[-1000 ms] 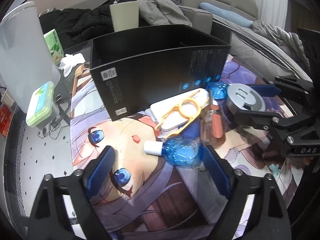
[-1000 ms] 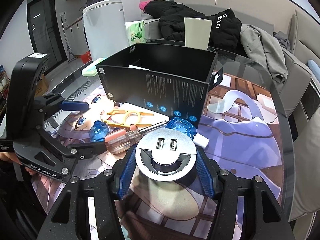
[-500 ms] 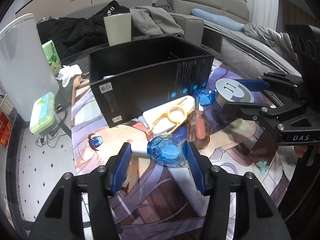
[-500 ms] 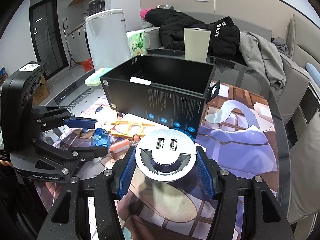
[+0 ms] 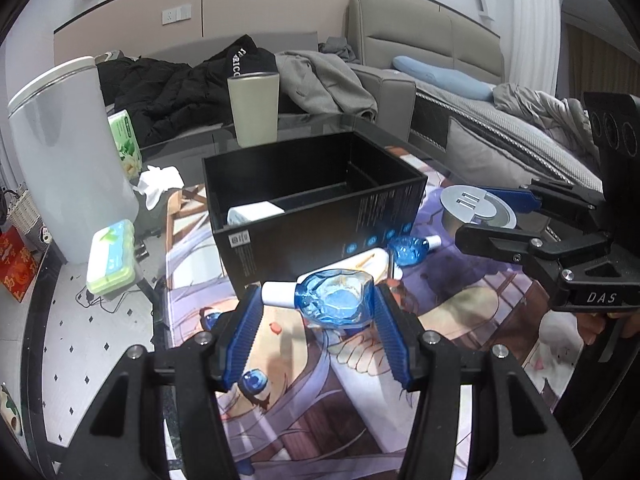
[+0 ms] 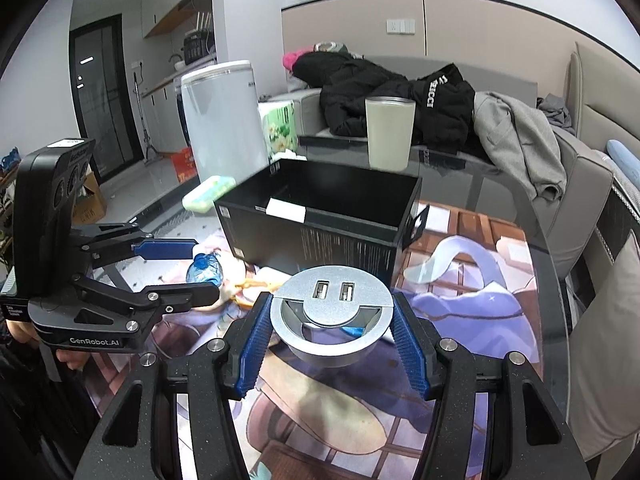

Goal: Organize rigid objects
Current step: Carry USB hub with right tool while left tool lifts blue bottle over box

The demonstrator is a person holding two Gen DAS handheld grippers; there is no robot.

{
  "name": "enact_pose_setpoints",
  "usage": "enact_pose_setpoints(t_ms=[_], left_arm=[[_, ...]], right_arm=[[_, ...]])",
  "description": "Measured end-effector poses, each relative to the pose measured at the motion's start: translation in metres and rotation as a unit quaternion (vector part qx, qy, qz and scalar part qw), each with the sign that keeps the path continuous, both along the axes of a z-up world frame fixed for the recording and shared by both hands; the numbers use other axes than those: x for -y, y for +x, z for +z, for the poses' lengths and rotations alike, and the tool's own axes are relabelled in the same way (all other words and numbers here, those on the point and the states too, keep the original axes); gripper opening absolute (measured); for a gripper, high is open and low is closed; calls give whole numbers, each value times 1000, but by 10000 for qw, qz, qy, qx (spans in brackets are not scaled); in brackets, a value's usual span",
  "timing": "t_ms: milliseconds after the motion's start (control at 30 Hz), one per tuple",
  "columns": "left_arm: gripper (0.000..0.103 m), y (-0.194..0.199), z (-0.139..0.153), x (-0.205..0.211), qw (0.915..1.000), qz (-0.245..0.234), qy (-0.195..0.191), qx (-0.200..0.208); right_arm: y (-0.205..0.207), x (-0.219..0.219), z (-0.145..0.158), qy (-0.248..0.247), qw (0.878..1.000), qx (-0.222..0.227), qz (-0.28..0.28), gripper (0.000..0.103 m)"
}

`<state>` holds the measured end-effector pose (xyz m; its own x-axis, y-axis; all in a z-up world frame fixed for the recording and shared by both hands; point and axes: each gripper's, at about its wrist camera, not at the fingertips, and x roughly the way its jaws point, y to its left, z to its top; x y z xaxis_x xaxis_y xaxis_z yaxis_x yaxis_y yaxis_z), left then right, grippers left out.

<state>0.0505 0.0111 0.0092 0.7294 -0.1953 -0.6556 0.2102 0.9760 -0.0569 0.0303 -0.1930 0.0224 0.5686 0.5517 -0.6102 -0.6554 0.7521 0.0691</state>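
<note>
My left gripper (image 5: 316,312) is shut on a blue bottle (image 5: 334,300) with a white cap and holds it above the mat, in front of the open black box (image 5: 320,216). My right gripper (image 6: 331,322) is shut on a round silver USB hub (image 6: 330,310), lifted near the box's right end; the hub also shows in the left wrist view (image 5: 474,206). A second blue bottle (image 5: 410,250), a white flat piece (image 5: 370,258) and an orange tool (image 6: 250,284) lie on the mat by the box. The box (image 6: 320,224) holds a white item (image 5: 254,214).
A printed mat (image 5: 460,312) covers the glass table (image 6: 480,184). A beige tumbler (image 5: 254,110) stands behind the box. A white bin (image 5: 68,168), green packs (image 5: 112,256) and coats on a sofa (image 6: 400,96) lie beyond the table edge.
My left gripper closed on the blue bottle and lifted it off the mat. My right gripper rose with the silver hub toward the box.
</note>
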Motion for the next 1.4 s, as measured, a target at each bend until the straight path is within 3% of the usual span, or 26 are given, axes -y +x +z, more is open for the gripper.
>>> enact_pose_setpoints(t_ms=[467, 1400], left_arm=[[55, 2, 23, -4, 9982, 194, -224, 514], [55, 21, 41, -3, 9928, 464, -399, 1030]], right_arm=[[-2, 5, 19, 294, 9991, 299, -35, 59], [12, 11, 41, 584, 9963, 586, -214, 59]])
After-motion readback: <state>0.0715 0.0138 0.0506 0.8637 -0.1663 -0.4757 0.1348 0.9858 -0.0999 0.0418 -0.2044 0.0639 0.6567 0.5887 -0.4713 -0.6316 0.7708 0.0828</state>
